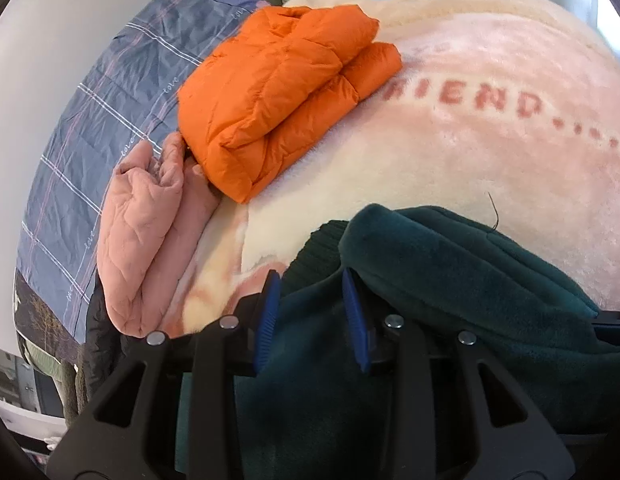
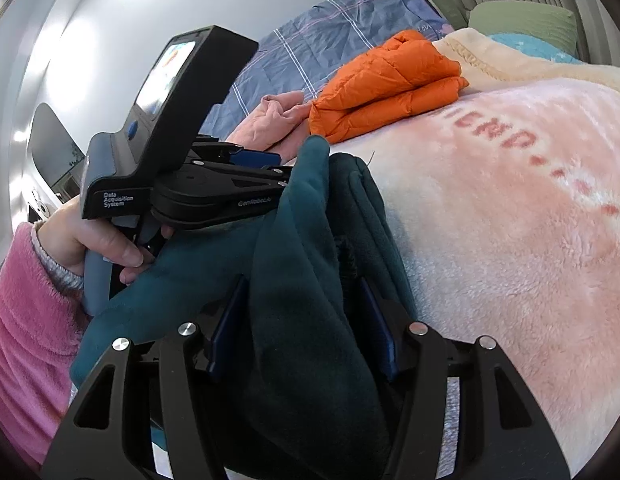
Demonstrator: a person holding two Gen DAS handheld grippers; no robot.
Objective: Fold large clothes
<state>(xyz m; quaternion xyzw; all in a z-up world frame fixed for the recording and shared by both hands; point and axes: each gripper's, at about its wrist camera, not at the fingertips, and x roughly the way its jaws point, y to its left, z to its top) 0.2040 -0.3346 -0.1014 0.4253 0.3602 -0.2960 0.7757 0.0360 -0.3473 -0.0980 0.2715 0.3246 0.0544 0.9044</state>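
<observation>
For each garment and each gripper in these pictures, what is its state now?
Dark green fleece garment: bunched, held by both grippers.
Orange puffer jacket: folded, on the blanket.
Pink jacket: folded, beside the orange one.
Left gripper: closed on fleece.
Right gripper: closed on fleece.

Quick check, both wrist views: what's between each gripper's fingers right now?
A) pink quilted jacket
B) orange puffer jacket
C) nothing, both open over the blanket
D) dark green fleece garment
D: the dark green fleece garment fills the gap in the left gripper and the right gripper, while the folded orange puffer jacket lies apart on the blanket.
</observation>
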